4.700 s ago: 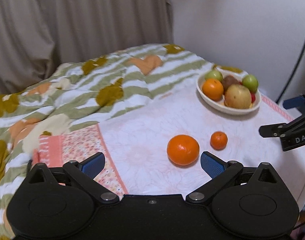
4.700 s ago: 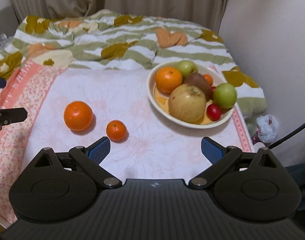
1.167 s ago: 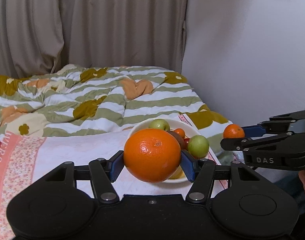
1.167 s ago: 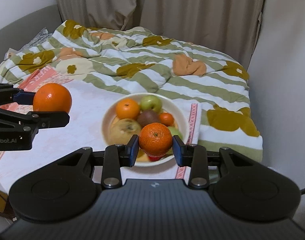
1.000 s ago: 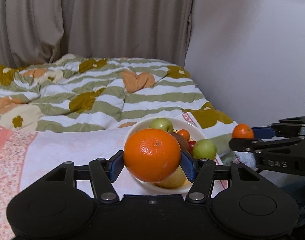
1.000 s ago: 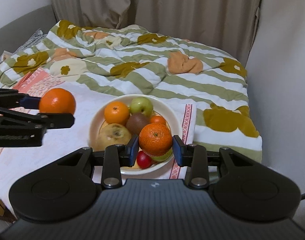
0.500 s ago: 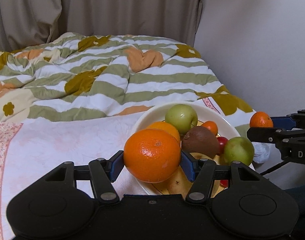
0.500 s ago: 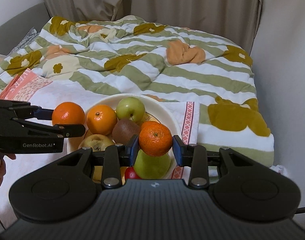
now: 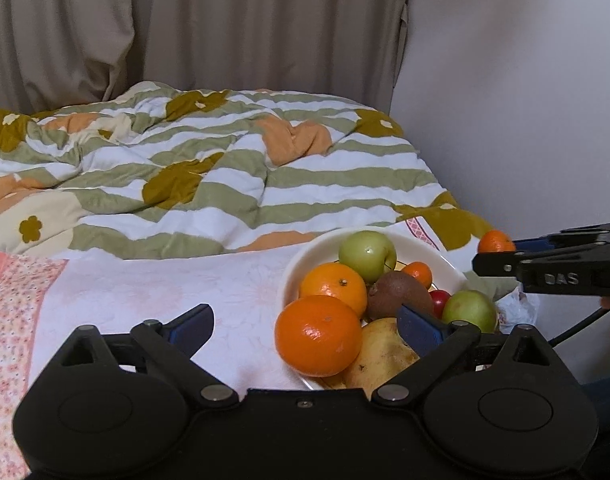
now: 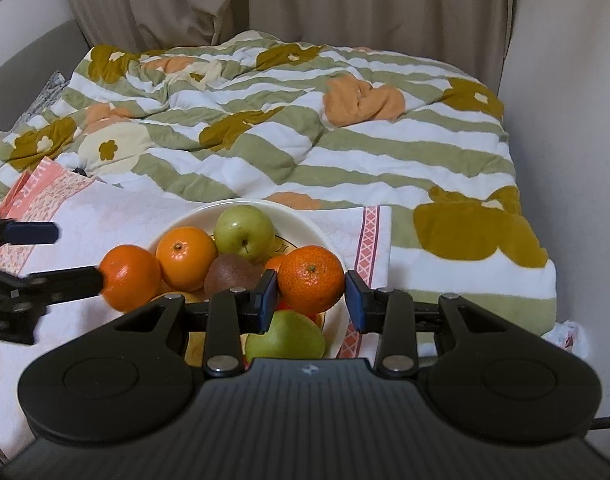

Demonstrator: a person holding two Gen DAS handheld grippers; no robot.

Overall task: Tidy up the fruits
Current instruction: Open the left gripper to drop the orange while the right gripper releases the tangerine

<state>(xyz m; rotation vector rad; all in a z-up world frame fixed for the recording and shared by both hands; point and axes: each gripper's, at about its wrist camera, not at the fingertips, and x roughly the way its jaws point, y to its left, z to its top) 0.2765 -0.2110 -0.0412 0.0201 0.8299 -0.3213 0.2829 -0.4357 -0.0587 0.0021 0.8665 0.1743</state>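
Orange, big round one, just dropped as my left gripper jaws open; it sits at the white ceramic bowl near edge. My right gripper stays clamped on the small mandarin above the bowl, release next.

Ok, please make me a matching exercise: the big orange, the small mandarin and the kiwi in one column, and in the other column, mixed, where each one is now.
Things:
1. big orange
2. mandarin
3. kiwi

Places:
a. lying in the bowl among other fruit, free of both tongs
b. clamped in the right tongs
c. at the bowl's near edge, between the wide-apart pads of the left tongs

Pairs: 1-c, 2-b, 3-a.

Note: the jaws of the left tongs are opening, with the big orange between them.
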